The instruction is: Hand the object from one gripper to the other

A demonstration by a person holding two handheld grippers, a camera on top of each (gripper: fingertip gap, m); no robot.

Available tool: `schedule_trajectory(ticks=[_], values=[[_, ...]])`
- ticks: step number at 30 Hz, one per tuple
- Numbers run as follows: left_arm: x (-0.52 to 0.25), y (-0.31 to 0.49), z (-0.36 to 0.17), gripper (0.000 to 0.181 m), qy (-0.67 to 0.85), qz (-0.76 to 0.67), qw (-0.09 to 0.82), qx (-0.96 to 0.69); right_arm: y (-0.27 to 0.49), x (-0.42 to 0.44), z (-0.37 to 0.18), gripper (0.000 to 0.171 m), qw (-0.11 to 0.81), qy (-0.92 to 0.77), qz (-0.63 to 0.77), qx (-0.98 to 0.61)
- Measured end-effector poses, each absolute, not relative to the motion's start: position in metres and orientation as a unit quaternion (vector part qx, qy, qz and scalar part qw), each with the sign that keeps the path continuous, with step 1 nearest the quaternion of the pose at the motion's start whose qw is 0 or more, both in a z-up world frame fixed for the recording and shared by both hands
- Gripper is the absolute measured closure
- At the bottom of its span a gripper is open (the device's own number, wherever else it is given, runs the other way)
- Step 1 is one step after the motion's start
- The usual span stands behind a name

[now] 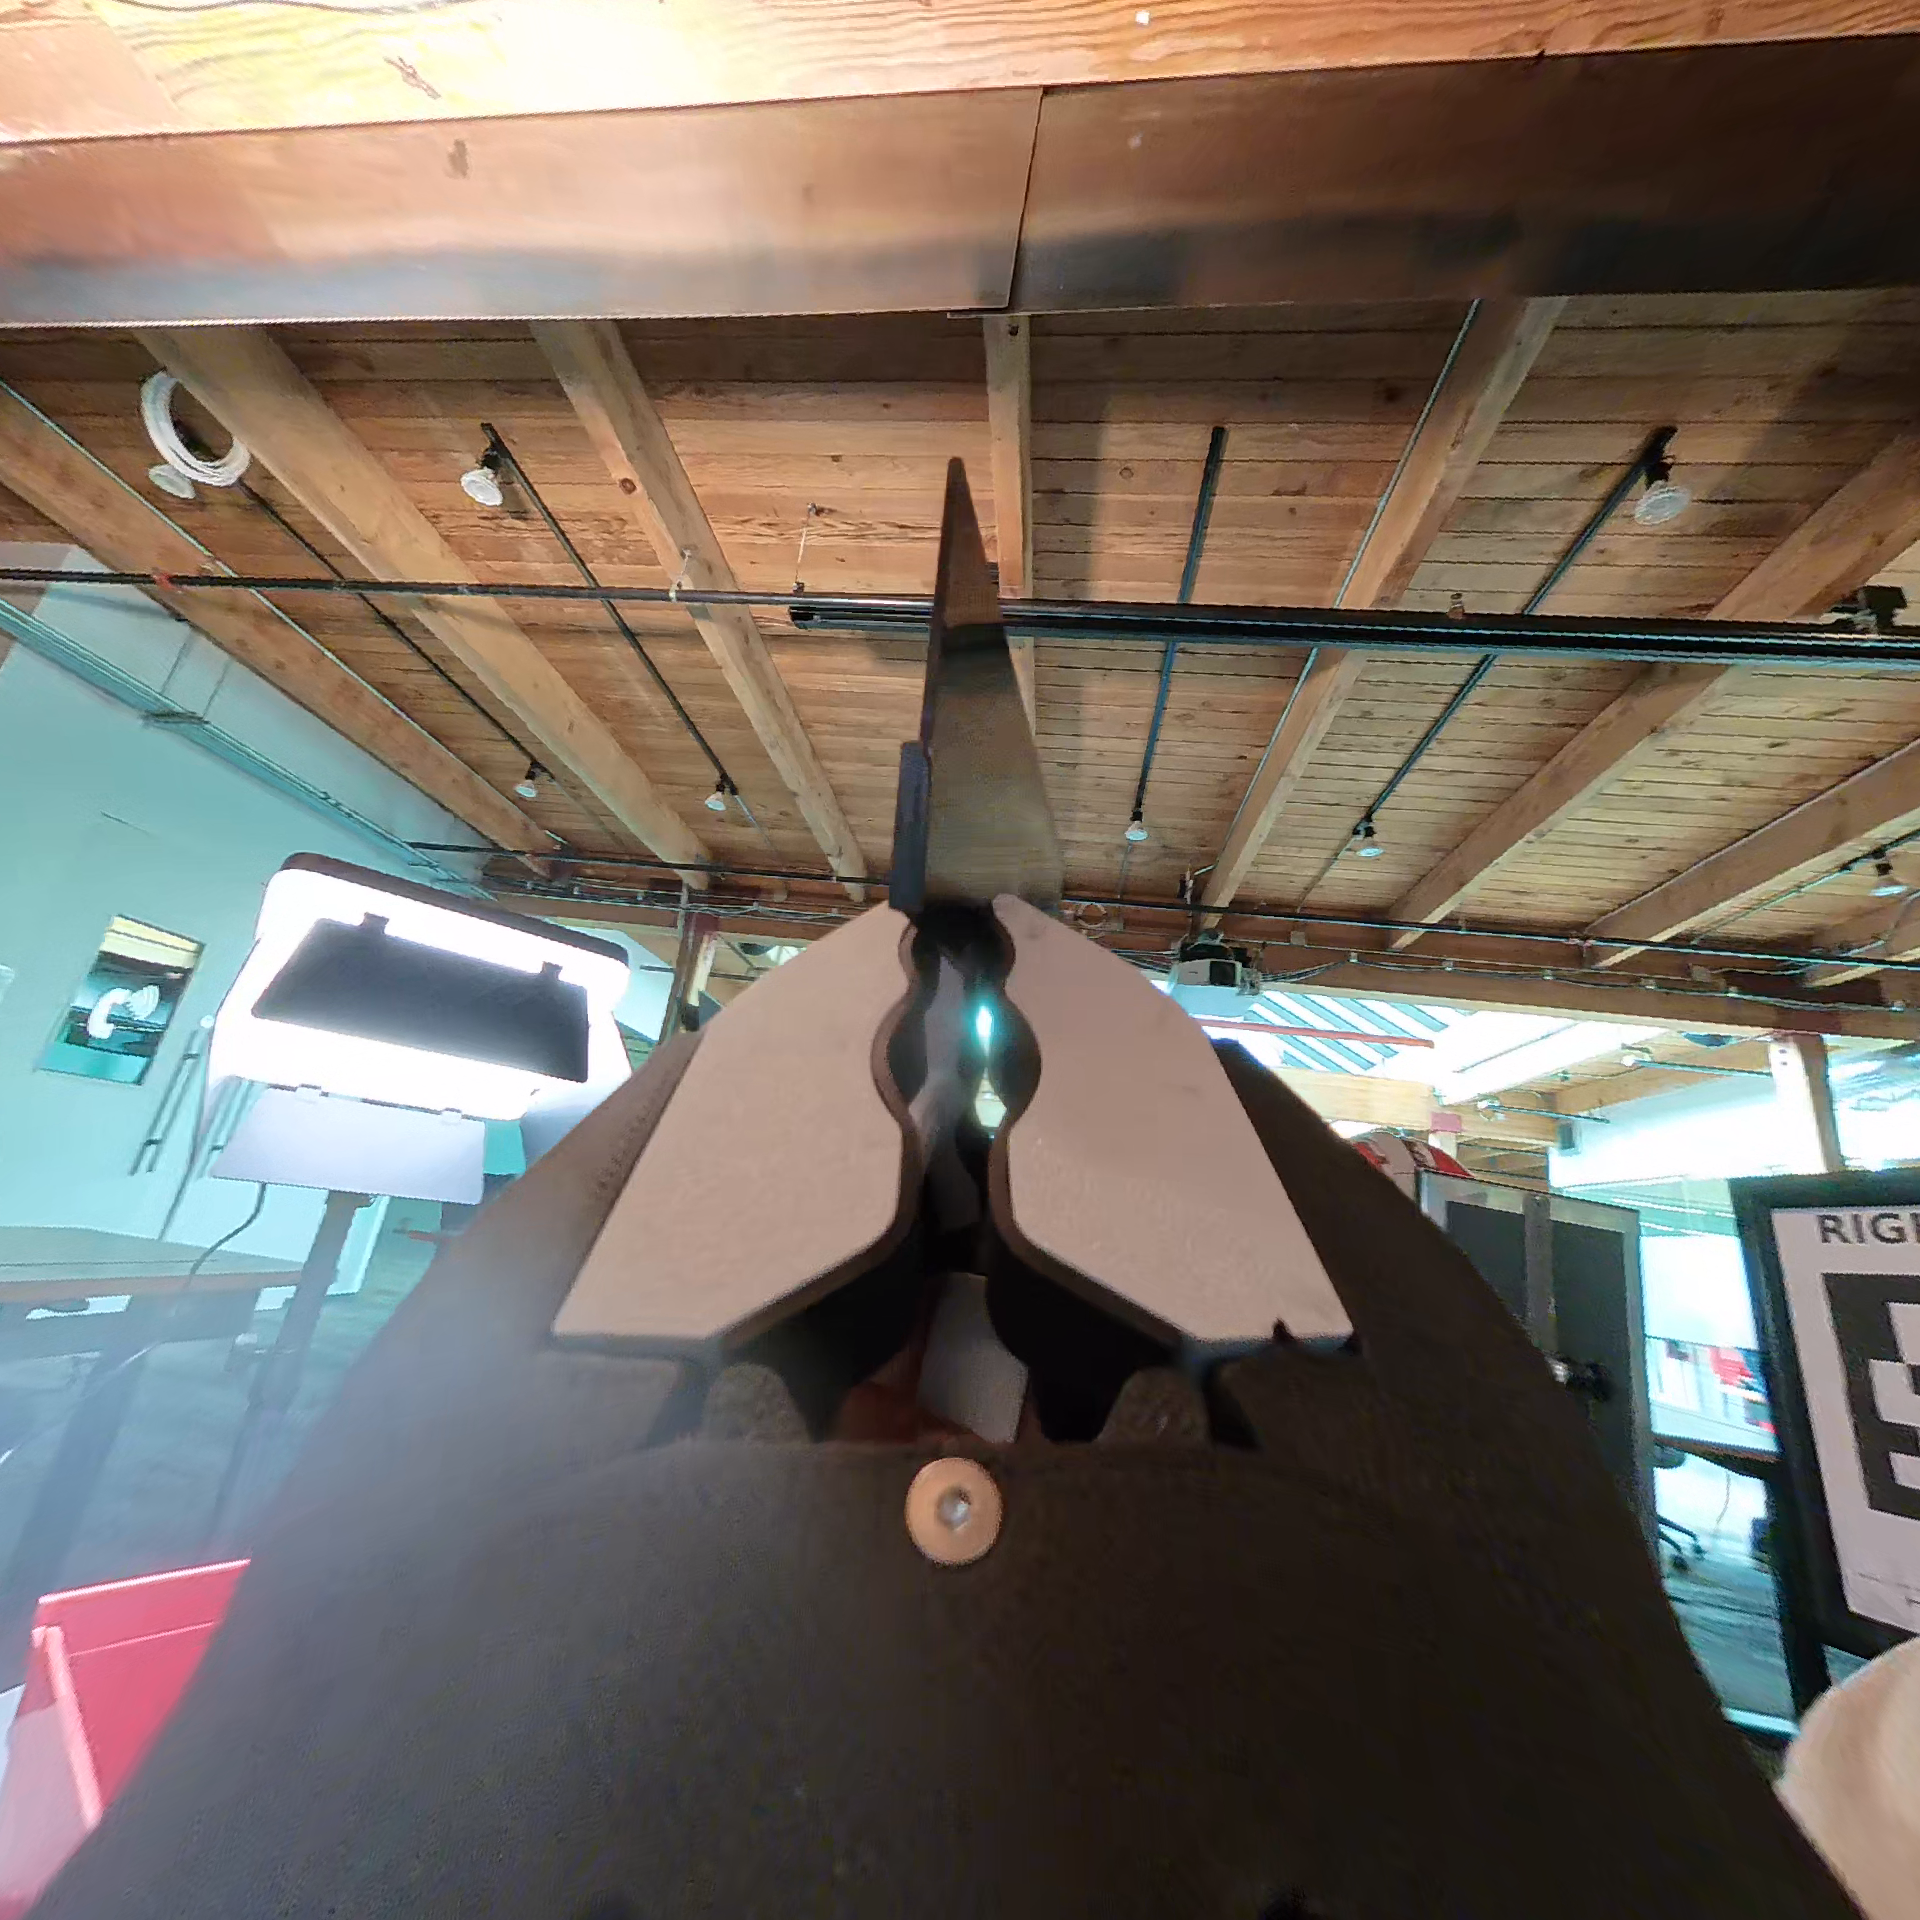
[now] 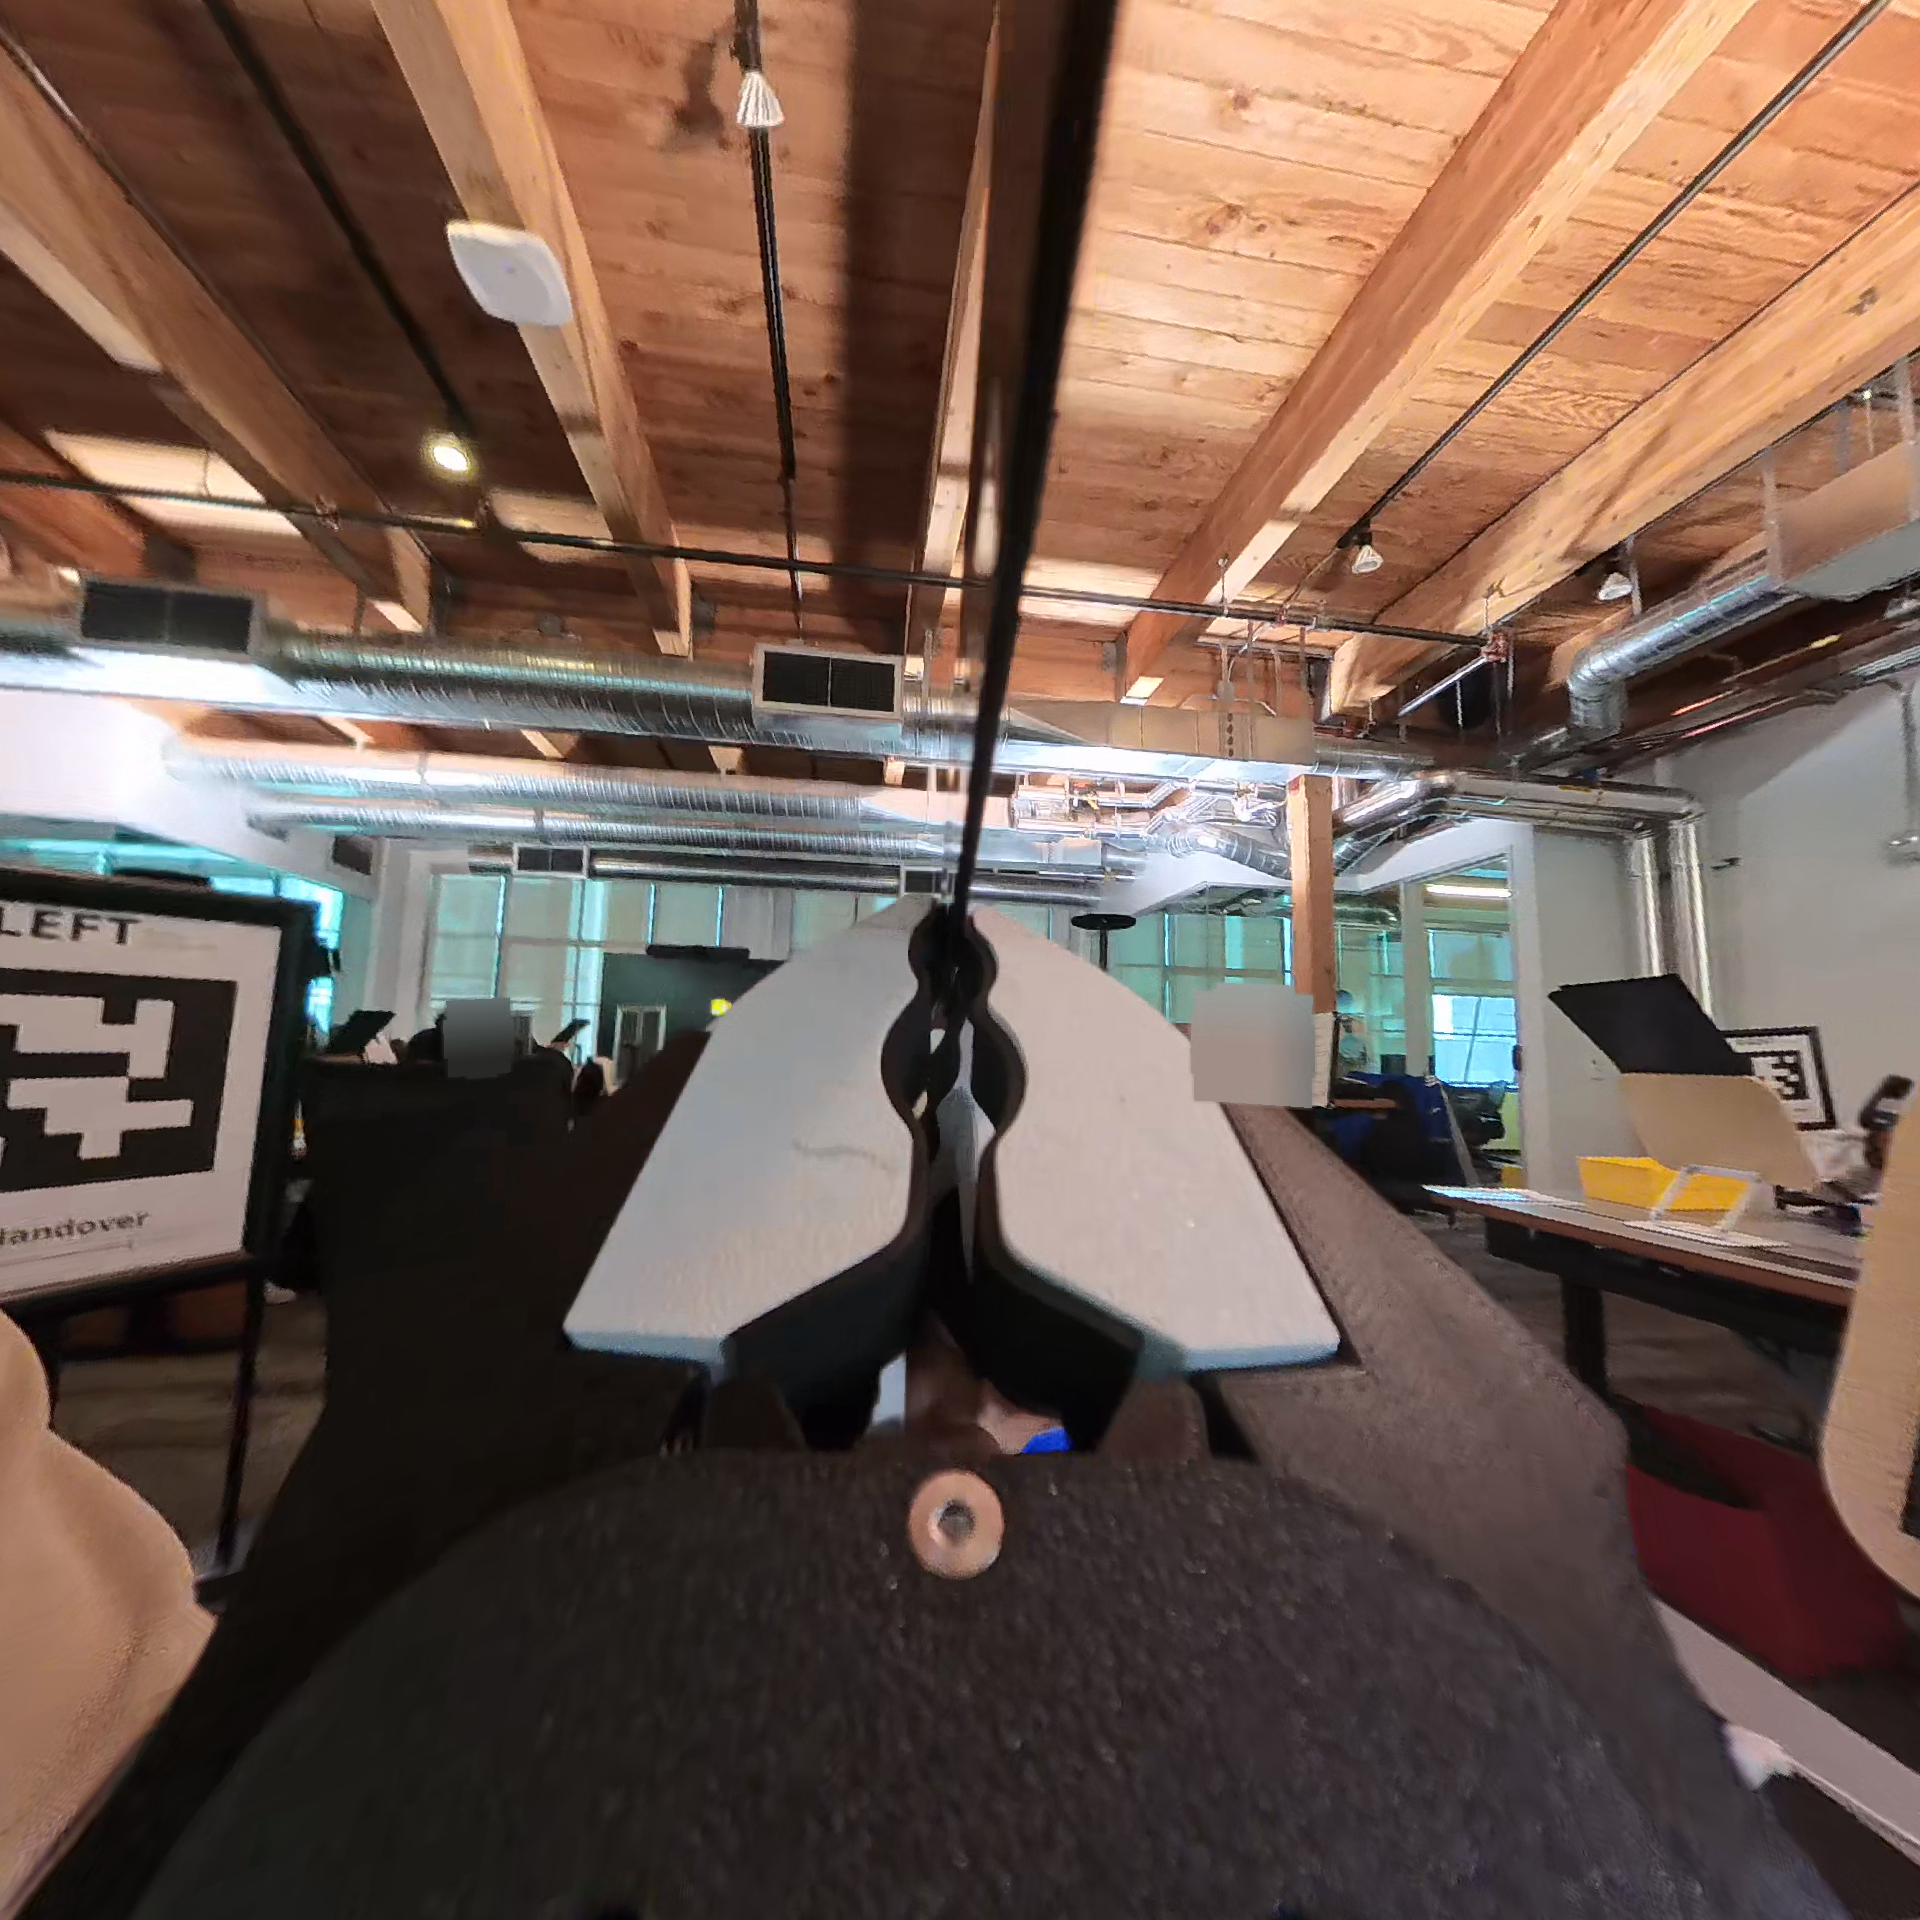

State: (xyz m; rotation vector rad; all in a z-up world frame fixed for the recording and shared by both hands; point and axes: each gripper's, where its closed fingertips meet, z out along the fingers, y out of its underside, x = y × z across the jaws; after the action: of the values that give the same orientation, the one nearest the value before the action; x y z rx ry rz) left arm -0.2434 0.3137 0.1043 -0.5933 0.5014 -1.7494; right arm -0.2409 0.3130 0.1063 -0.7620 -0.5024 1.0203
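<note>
You have both grippers clamped on 1 thin dark flat panel (image 1: 977,727): left gripper (image 1: 954,920), right gripper (image 2: 951,920); its long axis rises from frame centre toward the top

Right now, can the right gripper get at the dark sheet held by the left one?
Probably not. The right gripper is shut on a thin black strip, so its fingers are taken. The left gripper clamps the sheet, with nothing near it. Whether strip and sheet are one piece is unclear.

open air above both tongs; marker boards (image 1: 1849,1434) (image 2: 114,1081) flank them, wooden ceiling (image 2: 1299,312) well apart overhead.
</note>
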Motion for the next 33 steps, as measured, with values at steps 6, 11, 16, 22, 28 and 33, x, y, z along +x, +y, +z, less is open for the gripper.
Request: schedule_trajectory(ticks=[6,11,16,22,28,33], values=[[-0.258,0.314,0.108,0.179,0.182,-0.785,0.545,-0.234,0.314,-0.243,0.104,0.165,0.744,-0.237,0.504,-0.368],[-0.262,0.318,0.108,0.180,0.196,-0.792,0.531,-0.231,0.312,-0.226,0.112,0.169,0.754,-0.212,0.512,-0.352],[-0.249,0.310,0.105,0.174,0.211,-0.788,0.528,-0.237,0.311,-0.231,0.111,0.169,0.750,-0.205,0.528,-0.343],[-0.259,0.312,0.109,0.180,0.212,-0.768,0.555,-0.237,0.313,-0.242,0.106,0.167,0.746,-0.229,0.506,-0.368],[-0.269,0.320,0.110,0.179,0.207,-0.780,0.545,-0.228,0.308,-0.222,0.114,0.169,0.750,-0.215,0.521,-0.347],[-0.253,0.310,0.107,0.180,0.236,-0.764,0.551,-0.238,0.309,-0.240,0.107,0.169,0.741,-0.229,0.520,-0.358]])
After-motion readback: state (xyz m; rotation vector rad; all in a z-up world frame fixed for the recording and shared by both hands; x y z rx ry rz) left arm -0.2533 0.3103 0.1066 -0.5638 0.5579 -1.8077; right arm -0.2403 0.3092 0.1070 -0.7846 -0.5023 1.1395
